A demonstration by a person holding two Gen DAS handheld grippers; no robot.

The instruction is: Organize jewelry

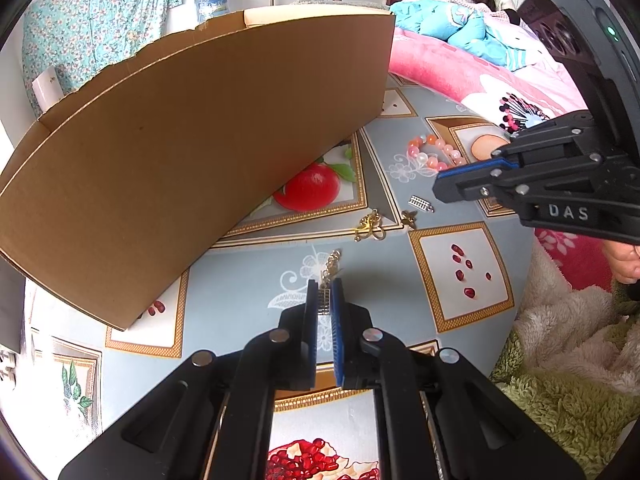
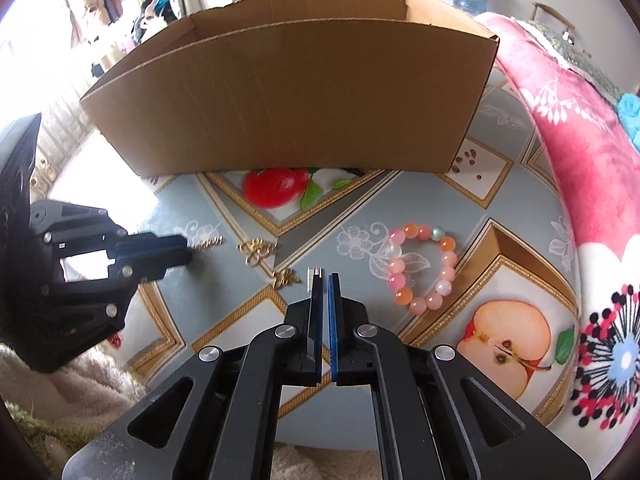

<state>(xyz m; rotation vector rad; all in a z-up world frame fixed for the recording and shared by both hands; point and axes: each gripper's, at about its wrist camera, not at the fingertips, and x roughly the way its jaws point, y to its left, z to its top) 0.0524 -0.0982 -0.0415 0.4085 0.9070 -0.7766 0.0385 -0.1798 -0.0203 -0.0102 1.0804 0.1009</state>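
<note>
On the table (image 2: 224,296), one bead bracelet (image 2: 422,266), two gold charms (image 1: 370,227).

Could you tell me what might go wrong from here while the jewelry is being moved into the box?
1. The left gripper pinches a gold earring only at its fingertips; the dangling piece could slip out on the way to the cardboard box.
2. The right gripper is shut with nothing visibly between its fingers, while a small silver piece sits just beside its tip: it may have missed and could nudge it.
</note>
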